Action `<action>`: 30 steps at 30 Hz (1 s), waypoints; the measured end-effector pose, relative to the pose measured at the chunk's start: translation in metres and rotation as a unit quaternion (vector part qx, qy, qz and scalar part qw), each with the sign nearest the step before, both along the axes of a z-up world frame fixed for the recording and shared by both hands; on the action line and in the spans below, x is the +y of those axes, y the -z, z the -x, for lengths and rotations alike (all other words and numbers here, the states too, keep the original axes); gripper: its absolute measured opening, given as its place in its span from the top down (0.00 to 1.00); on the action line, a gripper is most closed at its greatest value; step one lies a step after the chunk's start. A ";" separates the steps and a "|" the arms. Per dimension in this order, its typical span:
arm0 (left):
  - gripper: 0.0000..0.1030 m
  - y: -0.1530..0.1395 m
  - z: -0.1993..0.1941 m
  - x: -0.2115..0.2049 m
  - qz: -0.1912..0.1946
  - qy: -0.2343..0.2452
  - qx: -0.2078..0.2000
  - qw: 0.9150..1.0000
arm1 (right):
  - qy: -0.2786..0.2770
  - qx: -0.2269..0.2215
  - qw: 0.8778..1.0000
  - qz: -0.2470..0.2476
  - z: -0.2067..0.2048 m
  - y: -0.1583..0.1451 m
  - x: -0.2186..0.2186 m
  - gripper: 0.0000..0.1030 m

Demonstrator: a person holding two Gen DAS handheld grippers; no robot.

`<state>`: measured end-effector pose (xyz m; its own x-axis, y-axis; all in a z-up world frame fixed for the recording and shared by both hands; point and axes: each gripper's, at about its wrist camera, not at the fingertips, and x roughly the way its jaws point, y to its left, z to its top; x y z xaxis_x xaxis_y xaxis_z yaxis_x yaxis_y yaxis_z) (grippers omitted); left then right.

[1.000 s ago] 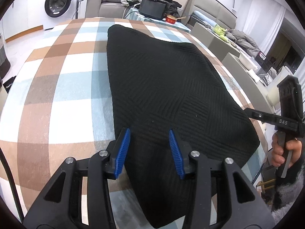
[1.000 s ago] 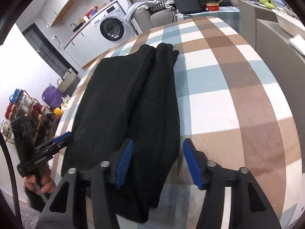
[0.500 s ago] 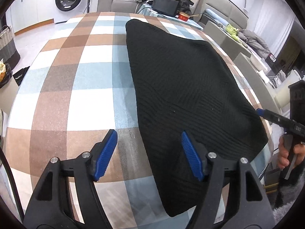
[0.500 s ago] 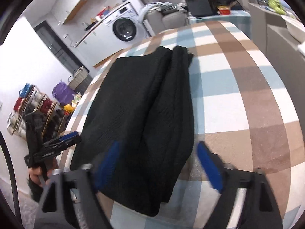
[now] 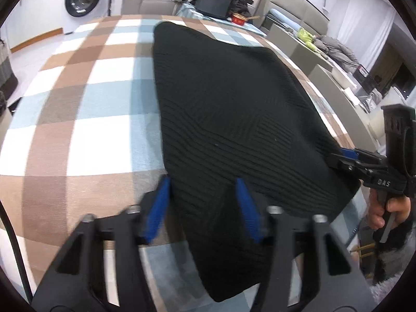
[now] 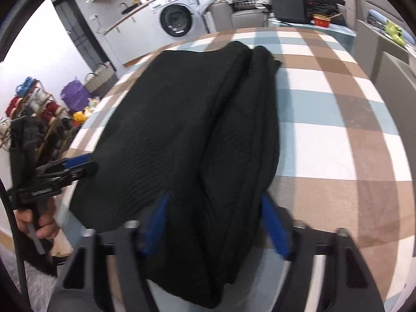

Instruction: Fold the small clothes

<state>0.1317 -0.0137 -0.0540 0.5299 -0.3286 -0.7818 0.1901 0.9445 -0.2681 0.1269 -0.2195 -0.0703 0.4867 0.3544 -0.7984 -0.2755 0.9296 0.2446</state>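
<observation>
- A checked tablecloth fills both views.
- The black knit garment lies folded lengthwise across frame centre, its near end at the bottom edge.
- The left gripper, bottom centre, is closing, partly open, astride the garment's near-left edge, pads not pressing.
- The right gripper, bottom centre, is closing around the near-right fold, not yet gripping.

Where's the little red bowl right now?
The red bowl sits at the top centre of the left wrist view, beyond the far edge of the checked tablecloth, just right of the black box; the right wrist view shows it top right.
</observation>
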 end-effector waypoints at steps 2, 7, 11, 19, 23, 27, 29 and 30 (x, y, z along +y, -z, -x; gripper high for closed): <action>0.65 0.000 -0.001 -0.001 -0.011 0.001 -0.008 1.000 | -0.007 -0.004 1.000 0.004 0.001 0.000 0.006 0.54; 0.66 0.001 -0.014 0.004 -0.009 -0.007 -0.011 1.000 | -0.018 -0.016 1.000 0.018 -0.003 0.001 0.020 0.62; 0.66 -0.003 -0.042 0.008 -0.021 -0.018 -0.019 0.999 | 0.000 -0.012 1.000 0.012 -0.028 0.003 0.031 0.62; 0.66 -0.013 -0.112 0.011 -0.048 -0.046 -0.050 0.997 | 0.028 -0.014 0.999 0.017 -0.100 0.003 0.053 0.61; 0.66 -0.012 -0.125 0.019 -0.035 -0.060 -0.047 0.996 | 0.037 -0.023 0.998 0.034 -0.118 0.002 0.056 0.59; 0.54 -0.013 -0.123 0.026 -0.050 -0.075 -0.051 0.995 | 0.030 -0.033 0.997 0.056 -0.119 -0.001 0.056 0.45; 0.41 -0.019 -0.114 0.031 -0.049 -0.080 -0.070 0.993 | 0.027 -0.050 0.996 0.073 -0.111 -0.007 0.057 0.37; 0.29 -0.024 -0.107 0.033 -0.049 -0.085 -0.086 0.991 | 0.021 -0.066 0.995 0.077 -0.104 -0.013 0.057 0.28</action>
<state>0.2391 0.0194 -0.0301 0.6995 -0.1502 -0.6987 0.0611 0.9867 -0.1509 0.2313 -0.1625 -0.0576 0.6024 0.2091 -0.7704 -0.2552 0.9649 0.0624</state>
